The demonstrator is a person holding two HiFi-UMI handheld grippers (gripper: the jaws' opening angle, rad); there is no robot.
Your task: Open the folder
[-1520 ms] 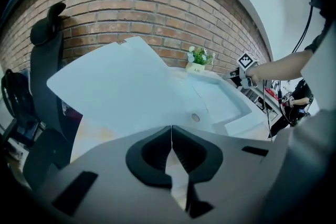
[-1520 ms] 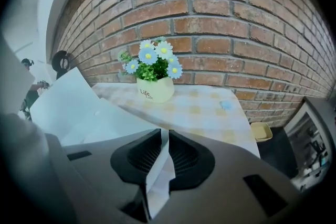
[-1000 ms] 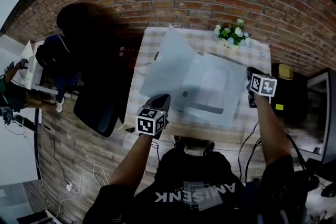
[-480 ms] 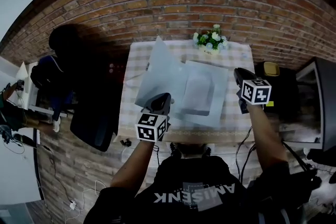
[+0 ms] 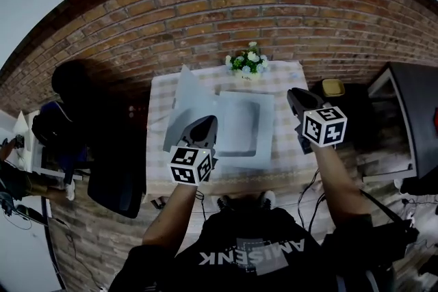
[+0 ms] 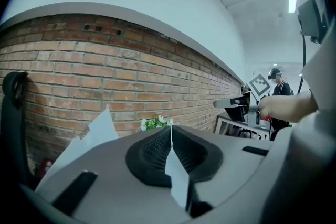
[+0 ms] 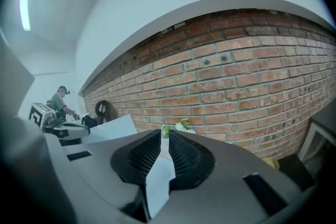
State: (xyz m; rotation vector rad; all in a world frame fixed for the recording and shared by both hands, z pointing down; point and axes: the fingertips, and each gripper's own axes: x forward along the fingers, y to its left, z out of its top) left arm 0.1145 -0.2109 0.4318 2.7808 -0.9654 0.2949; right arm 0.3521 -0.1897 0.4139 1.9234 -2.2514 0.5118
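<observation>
Brick wall (image 5: 233, 7) behind; left tool (image 6: 170, 131) jaws together, empty; right tool (image 7: 165, 136) slightly apart (grips nothing)

Colours and patterns at the table
Folder (image 5: 236, 121): plain pale blue-grey; tablecloth (image 5: 282, 82): beige-and-white check; brick wall (image 5: 239, 3): red-brown bricks with pale mortar lines; flowers (image 5: 246, 59): white blooms, green leaves; left gripper (image 5: 207, 122) and right gripper (image 5: 294, 95): dark grey bodies, black ribbed pads (image 6: 149, 152), each cube with black-and-white square markers; office chair (image 5: 116, 178): black; floor (image 5: 89, 236): brown wood-plank pattern; container (image 5: 332, 87) beside the table: yellow; person's shirt (image 5: 260, 243): black with white lettering
</observation>
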